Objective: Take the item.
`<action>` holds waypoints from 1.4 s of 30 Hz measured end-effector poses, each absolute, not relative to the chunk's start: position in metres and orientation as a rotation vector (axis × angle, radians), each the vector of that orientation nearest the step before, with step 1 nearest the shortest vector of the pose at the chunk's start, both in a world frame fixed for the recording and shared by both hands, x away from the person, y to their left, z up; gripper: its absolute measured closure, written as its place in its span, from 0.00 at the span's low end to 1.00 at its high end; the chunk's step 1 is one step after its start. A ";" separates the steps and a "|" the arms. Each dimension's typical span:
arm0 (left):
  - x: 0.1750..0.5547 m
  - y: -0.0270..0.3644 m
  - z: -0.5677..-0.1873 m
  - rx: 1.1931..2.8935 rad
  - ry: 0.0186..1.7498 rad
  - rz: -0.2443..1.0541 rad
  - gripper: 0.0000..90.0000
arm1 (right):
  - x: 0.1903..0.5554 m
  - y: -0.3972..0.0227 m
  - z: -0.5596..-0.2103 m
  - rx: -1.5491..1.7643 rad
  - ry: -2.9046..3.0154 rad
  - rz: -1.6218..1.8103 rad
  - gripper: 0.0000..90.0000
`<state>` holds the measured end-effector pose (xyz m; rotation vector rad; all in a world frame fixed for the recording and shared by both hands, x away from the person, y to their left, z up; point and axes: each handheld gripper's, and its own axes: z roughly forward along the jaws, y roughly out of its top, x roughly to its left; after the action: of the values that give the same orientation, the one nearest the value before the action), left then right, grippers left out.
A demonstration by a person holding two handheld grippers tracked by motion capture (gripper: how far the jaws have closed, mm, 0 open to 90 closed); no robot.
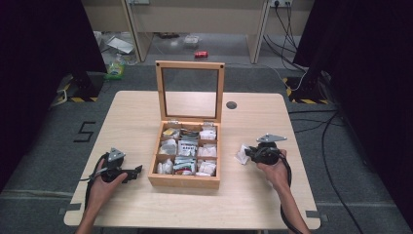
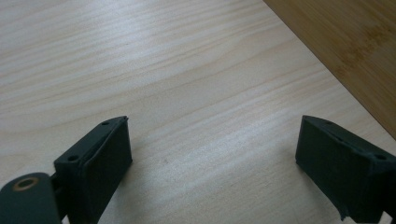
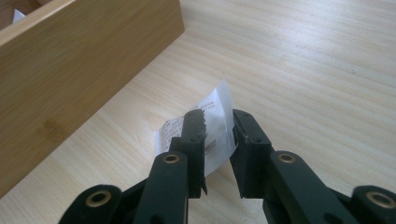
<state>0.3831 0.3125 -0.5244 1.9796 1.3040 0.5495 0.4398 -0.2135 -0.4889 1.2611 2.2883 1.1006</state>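
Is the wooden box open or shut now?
Open: the wooden box has its glass lid standing upright, and its compartments show packets.

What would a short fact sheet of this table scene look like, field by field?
Surface: pale wooden table
Centrepiece: wooden box, its glass lid standing open
Box contents: small packets sorted into compartments
Left claw: wide open over bare table, nothing between its jaws
Right claw: beside the box, a white sachet between its slightly parted jaws
Sachet: lying on the table, right of the box
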 end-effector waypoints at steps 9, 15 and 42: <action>0.383 0.312 -0.524 1.979 1.304 0.549 0.11 | 0.440 -0.214 -0.489 1.273 2.277 1.103 0.83; 0.383 0.312 -0.524 1.979 1.304 0.549 0.11 | 0.440 -0.215 -0.488 1.279 2.261 1.097 0.77; 0.383 0.312 -0.525 1.979 1.304 0.549 0.11 | 0.440 -0.215 -0.476 1.329 2.183 1.161 0.55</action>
<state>0.3832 0.3124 -0.5245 1.9788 1.3043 0.5487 0.4400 -0.2151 -0.4764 1.3294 2.1832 1.1607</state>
